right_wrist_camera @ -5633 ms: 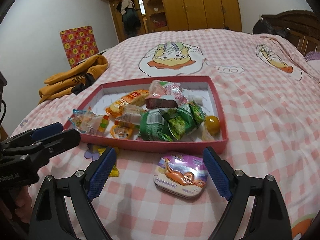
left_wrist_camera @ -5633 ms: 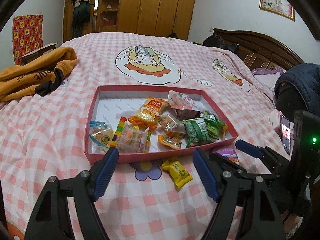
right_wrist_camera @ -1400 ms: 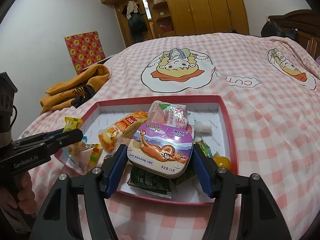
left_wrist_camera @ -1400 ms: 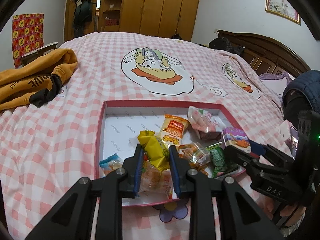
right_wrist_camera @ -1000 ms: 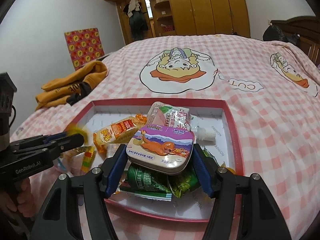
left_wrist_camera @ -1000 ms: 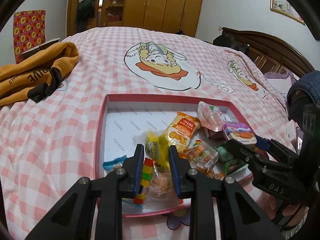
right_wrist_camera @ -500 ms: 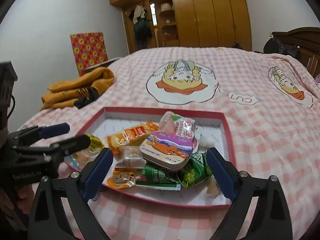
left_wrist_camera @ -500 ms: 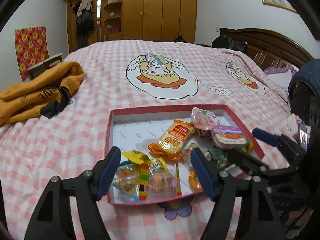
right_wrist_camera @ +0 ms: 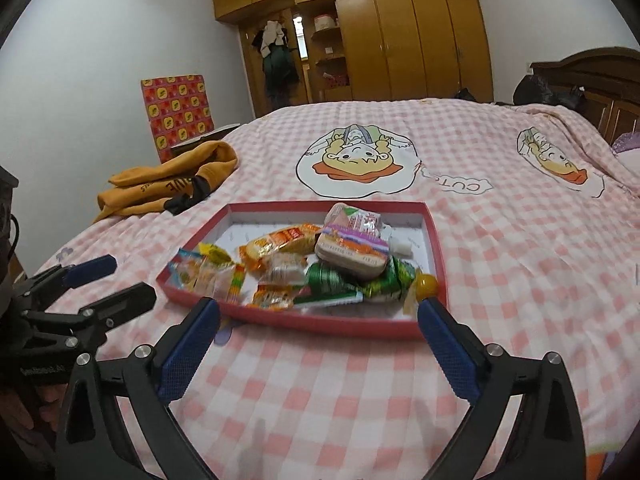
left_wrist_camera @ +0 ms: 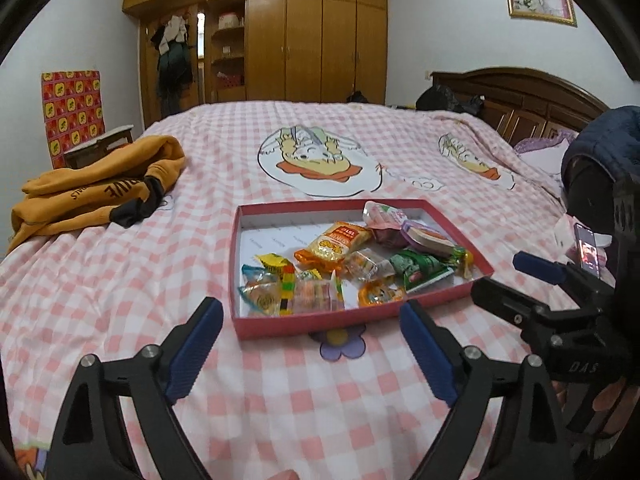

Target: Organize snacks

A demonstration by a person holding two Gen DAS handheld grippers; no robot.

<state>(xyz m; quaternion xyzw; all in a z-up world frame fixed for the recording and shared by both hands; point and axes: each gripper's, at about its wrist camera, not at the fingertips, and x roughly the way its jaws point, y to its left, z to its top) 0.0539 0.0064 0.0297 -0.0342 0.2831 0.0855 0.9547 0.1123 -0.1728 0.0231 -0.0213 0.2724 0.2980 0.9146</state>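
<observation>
My left hand-held gripper (left_wrist_camera: 308, 316) and right hand-held gripper (right_wrist_camera: 318, 318) both hang spread and empty over the bed (right_wrist_camera: 360, 392). Just beyond, the red tray (right_wrist_camera: 332, 326) holds the snacks: the tin (right_wrist_camera: 352, 256) lies atop green packets (right_wrist_camera: 340, 280), partly hiding them. Wrapper print is unreadable.

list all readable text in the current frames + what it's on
"DAS": body of the right gripper, seen from the left wrist view.
"CUTE", upside down: label printed on the bedspread.
Partly legible letters, possibly "...IVE": orange sweatshirt.
Too small or blurred to read: white print on the left gripper body, snack wrappers, mint tin, grey print on the red tray floor.
</observation>
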